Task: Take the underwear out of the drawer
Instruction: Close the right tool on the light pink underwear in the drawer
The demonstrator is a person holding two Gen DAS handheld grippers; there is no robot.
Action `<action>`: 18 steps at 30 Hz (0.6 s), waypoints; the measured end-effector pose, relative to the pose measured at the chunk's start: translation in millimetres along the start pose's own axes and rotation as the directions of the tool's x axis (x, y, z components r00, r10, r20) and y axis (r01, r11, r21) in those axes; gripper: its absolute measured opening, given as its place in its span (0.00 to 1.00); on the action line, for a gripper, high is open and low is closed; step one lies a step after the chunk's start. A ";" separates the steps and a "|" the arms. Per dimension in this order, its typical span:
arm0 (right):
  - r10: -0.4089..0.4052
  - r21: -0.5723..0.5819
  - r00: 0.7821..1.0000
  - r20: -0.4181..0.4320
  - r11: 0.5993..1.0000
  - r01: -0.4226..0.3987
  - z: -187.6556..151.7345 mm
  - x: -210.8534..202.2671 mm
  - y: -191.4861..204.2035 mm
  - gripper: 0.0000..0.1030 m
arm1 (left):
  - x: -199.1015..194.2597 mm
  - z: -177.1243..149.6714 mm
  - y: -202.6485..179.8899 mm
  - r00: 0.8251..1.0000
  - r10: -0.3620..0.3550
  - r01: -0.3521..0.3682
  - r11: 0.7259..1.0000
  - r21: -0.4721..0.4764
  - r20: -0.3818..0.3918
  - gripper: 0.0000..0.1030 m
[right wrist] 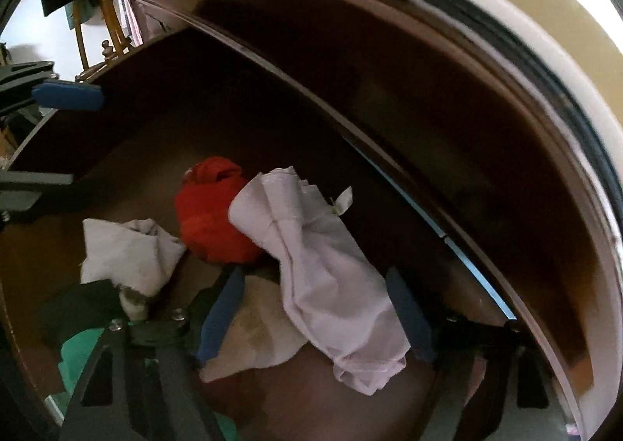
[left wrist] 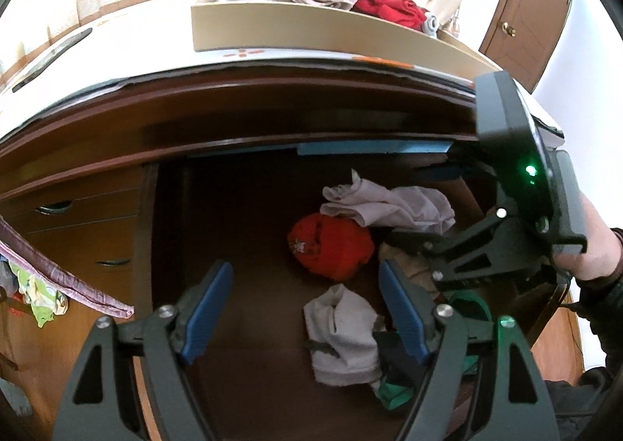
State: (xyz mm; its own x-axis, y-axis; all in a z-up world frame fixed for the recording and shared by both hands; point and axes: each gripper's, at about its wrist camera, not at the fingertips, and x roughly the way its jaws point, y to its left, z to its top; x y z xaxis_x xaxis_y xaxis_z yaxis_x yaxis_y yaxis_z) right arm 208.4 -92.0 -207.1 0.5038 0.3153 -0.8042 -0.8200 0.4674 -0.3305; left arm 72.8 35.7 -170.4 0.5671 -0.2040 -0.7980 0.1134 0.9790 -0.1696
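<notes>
Right gripper [right wrist: 315,312] in the drawer [right wrist: 128,152], jaws spread around the pale underwear [right wrist: 331,285], not pinching; left gripper [left wrist: 303,308] spread, empty.

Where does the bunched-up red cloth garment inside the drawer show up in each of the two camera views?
Left wrist view: the bunched-up red cloth garment lies just right of centre, on the drawer floor.
Right wrist view: it sits left of centre, partly behind the pale lilac garment.
Shared landmark: the pale lilac crumpled garment touches the red one in both views; in the right wrist view it lies between the right hand-held gripper's open fingers.
</notes>
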 end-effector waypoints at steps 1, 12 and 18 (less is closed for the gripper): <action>-0.004 0.000 1.000 -0.005 1.000 0.004 1.4 2.4 -1.1 0.71 | 0.1 -0.1 -0.3 1.000 -0.001 0.001 1.000 0.000 -0.001 0.76; -0.013 -0.003 0.998 -0.054 1.000 0.013 2.2 23.4 0.0 0.36 | 6.1 -2.8 -6.4 1.000 -0.015 0.015 1.000 0.013 -0.018 0.76; -0.003 0.019 1.000 -0.003 1.000 0.003 -2.0 4.8 -3.3 0.20 | 6.6 -4.0 -4.9 1.000 -0.020 0.020 1.000 0.012 -0.024 0.76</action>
State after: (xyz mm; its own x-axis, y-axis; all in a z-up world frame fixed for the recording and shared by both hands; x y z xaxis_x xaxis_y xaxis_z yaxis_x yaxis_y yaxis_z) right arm 212.9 -93.7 -210.9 0.5056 0.3116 -0.8045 -0.8130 0.4843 -0.3233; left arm 72.7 29.5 -177.2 0.5448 -0.2232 -0.8084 0.1346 0.9747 -0.1784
